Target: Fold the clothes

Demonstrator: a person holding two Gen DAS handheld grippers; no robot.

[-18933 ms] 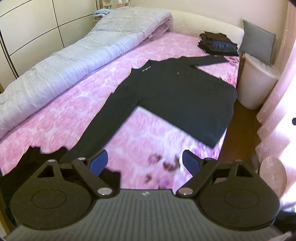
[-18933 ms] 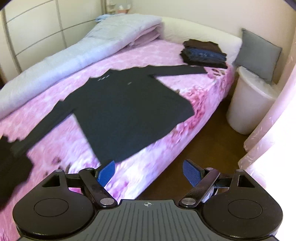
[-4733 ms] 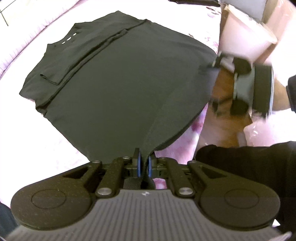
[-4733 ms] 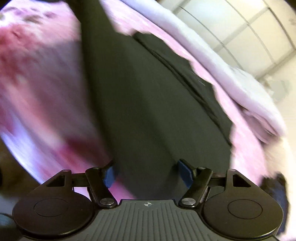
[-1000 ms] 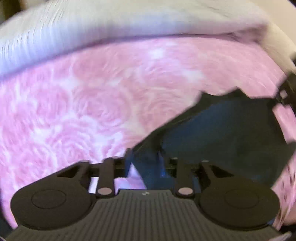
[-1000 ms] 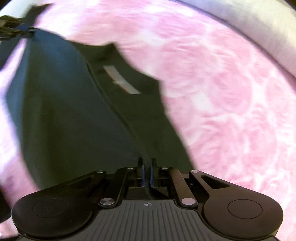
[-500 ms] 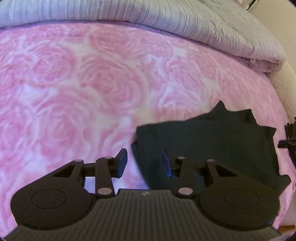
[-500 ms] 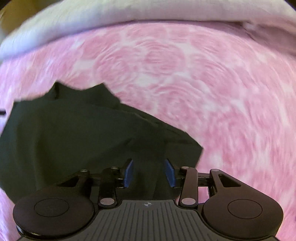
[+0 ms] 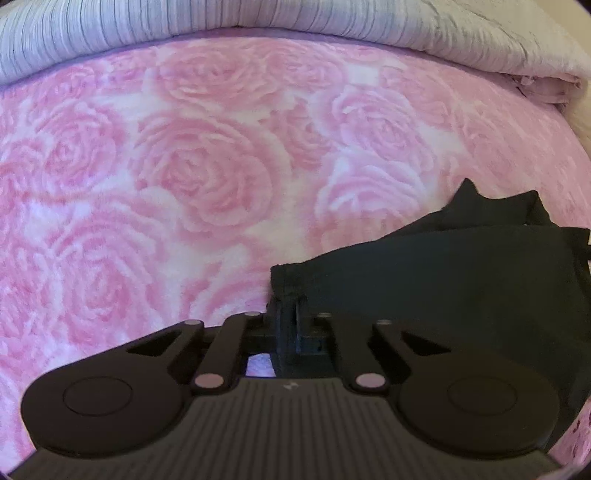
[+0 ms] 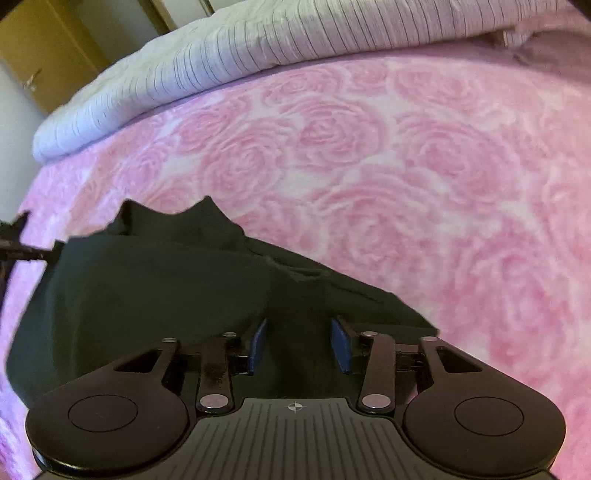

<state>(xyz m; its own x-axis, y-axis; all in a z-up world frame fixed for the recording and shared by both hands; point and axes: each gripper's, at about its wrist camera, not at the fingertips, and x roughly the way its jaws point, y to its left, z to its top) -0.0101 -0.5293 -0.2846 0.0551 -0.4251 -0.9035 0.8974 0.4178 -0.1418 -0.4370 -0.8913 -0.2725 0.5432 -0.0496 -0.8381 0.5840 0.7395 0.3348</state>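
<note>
A folded black shirt (image 9: 454, 280) lies on the pink rose-patterned bed cover (image 9: 207, 177). My left gripper (image 9: 295, 317) is shut on the shirt's near left corner. In the right wrist view the shirt (image 10: 159, 280) spreads to the left. My right gripper (image 10: 298, 345) is partly open, its blue pads (image 10: 340, 345) on either side of a ridge of the shirt's fabric without pinching it. The left gripper's tip shows at the left edge of the right wrist view (image 10: 14, 251).
A rolled grey-lilac striped duvet (image 9: 258, 18) runs along the far side of the bed, also in the right wrist view (image 10: 258, 48). A wooden wardrobe door (image 10: 48, 48) stands at the far left.
My left gripper has closed on the shirt's corner; half a second ago its jaws were apart. My right gripper has stayed partly open over the fabric. The shirt has settled lower on the bed.
</note>
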